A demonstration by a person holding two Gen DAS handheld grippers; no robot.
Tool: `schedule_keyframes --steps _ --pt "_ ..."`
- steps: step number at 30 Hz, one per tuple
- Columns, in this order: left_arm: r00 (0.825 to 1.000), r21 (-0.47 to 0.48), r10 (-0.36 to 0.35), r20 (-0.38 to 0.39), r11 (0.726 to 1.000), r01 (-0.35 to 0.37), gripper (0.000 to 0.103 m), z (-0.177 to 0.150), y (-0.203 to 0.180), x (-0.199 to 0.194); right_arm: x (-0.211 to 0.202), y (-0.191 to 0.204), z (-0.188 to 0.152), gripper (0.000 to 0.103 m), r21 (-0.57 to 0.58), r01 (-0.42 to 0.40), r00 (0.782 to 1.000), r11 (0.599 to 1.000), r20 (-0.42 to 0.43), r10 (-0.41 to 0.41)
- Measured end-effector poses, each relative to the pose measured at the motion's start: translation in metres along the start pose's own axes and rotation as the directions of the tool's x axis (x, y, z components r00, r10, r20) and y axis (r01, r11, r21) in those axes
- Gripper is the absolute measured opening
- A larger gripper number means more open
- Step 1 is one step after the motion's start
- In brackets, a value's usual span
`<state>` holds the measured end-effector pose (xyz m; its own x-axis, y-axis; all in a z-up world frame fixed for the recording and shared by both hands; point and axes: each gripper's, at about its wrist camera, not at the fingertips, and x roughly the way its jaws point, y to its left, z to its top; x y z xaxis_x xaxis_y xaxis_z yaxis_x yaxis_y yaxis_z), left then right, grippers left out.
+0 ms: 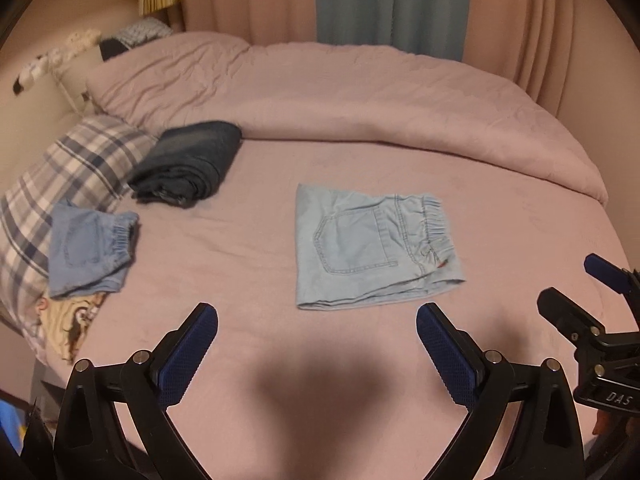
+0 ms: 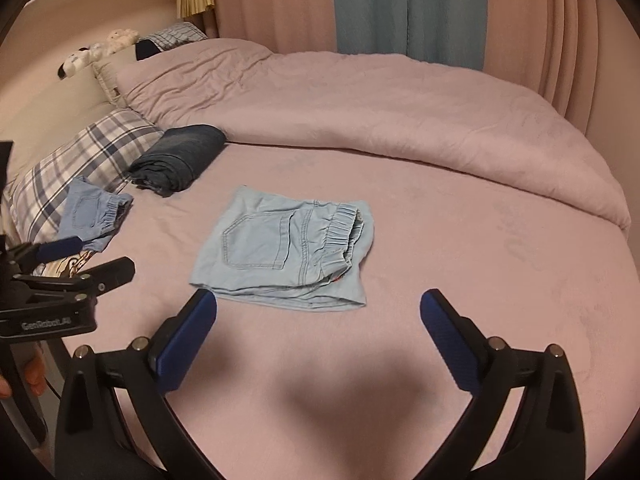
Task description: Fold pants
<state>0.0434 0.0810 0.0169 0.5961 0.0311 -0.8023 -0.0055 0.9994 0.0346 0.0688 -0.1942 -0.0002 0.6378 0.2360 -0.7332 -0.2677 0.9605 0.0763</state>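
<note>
Light blue denim pants [image 1: 368, 248] lie folded into a flat rectangle on the pink bed sheet [image 1: 240, 248], back pocket up and elastic waistband to the right; the same pants [image 2: 288, 252] sit mid-frame in the right wrist view. My left gripper [image 1: 316, 336] hovers open above the sheet, just short of the pants' near edge, nothing between its blue pads. My right gripper [image 2: 318, 324] is also open and holds nothing, raised over the near edge of the pants. Each gripper shows at the edge of the other's view: the right gripper [image 1: 576, 292] and the left gripper [image 2: 88, 258].
A folded dark denim garment [image 1: 188, 164] and a smaller folded light blue garment [image 1: 90, 248] rest at the left by a plaid pillow [image 1: 68, 172]. A pink duvet [image 1: 360, 100] is bunched along the back. Curtains [image 1: 392, 4] hang behind the bed.
</note>
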Motion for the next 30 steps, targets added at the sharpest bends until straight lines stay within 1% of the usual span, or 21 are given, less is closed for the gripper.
schedule_keyframes --steps 4,8,18,22,30 --pt "0.999 0.017 0.020 0.043 1.000 -0.020 0.099 -0.003 -0.005 -0.022 -0.020 0.004 -0.001 0.102 -0.004 -0.014 1.000 1.000 0.016 0.014" --pt "0.997 0.024 0.030 0.070 0.999 -0.032 0.099 -0.007 -0.009 -0.033 -0.032 0.008 -0.001 0.102 -0.016 -0.021 0.999 1.000 0.038 0.021" --pt "0.996 0.022 0.032 0.080 0.999 -0.034 0.099 -0.013 -0.011 -0.041 -0.040 0.018 -0.005 0.103 -0.034 -0.027 0.999 0.999 0.043 0.028" --pt "0.996 0.022 0.023 0.086 0.999 -0.025 0.099 -0.014 -0.010 -0.044 -0.041 0.020 -0.005 0.103 -0.034 -0.027 0.999 0.999 0.042 0.029" --pt "0.997 0.016 0.021 0.079 1.000 -0.022 0.099 -0.014 -0.010 -0.045 -0.042 0.022 -0.007 0.102 -0.035 -0.031 0.999 0.999 0.042 0.033"
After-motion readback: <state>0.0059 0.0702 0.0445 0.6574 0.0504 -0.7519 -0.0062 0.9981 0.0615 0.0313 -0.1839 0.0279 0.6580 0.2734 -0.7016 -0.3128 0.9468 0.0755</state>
